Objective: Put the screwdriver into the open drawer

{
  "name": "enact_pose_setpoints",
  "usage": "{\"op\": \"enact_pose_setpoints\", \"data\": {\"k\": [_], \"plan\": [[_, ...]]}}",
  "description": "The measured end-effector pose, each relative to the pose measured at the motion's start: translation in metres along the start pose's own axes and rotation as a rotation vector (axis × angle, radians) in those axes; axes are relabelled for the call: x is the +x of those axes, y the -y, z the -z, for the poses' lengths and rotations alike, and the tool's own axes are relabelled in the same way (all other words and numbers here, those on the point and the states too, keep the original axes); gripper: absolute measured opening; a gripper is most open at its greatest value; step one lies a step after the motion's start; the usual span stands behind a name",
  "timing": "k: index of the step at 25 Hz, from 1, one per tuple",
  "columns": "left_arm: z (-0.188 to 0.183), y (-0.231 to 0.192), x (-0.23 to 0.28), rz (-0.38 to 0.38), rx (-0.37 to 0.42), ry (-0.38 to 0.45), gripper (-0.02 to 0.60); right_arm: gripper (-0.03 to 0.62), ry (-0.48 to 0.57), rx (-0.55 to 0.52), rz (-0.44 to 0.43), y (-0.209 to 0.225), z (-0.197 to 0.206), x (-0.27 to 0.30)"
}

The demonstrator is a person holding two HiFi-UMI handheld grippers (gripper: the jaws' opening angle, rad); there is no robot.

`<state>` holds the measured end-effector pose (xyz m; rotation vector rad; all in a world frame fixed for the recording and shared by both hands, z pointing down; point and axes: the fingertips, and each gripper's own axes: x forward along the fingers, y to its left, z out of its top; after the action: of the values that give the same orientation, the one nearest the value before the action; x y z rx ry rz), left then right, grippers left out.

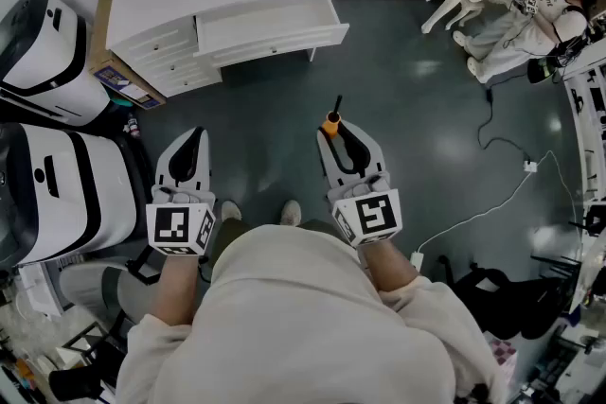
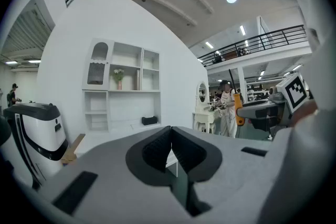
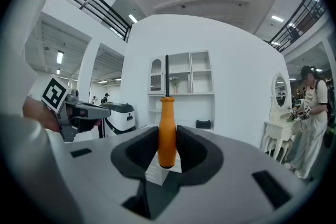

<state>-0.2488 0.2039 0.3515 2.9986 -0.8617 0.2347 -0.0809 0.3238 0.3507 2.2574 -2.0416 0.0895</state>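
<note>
Pale-shirted shoulders (image 1: pixel 312 317) fill the bottom of the head view, both arms stretched out over the dark floor (image 1: pixel 407 109). Up ahead stands the white dresser (image 1: pixel 161 43) with its open drawer (image 1: pixel 270 26) jutting toward us, and nothing shows inside it from here. Now the left tool (image 1: pixel 192 142): pads meeting, nothing between them. But the right tool (image 3: pixel 167 150) has the goods, its jaws parted only as far as the orange handle and pressing it from both sides. That screwdriver (image 3: pixel 167 131) stands upright across the grip, dark shaft pointing up. The drawer lies ahead and slightly left of the right tool, well apart. I reckon the right hand must carry forward, then tip that long axis flat.
</note>
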Motion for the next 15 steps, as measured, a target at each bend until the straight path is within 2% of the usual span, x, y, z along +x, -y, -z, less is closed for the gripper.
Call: {"op": "enact_pose_setpoints", "data": {"k": [15], "plan": [[-0.002,0.008,0.013,0.013,0.010,-0.006,0.005,0.115,0.016,0.020,0.009,0.014,-0.001,0.000]]}}
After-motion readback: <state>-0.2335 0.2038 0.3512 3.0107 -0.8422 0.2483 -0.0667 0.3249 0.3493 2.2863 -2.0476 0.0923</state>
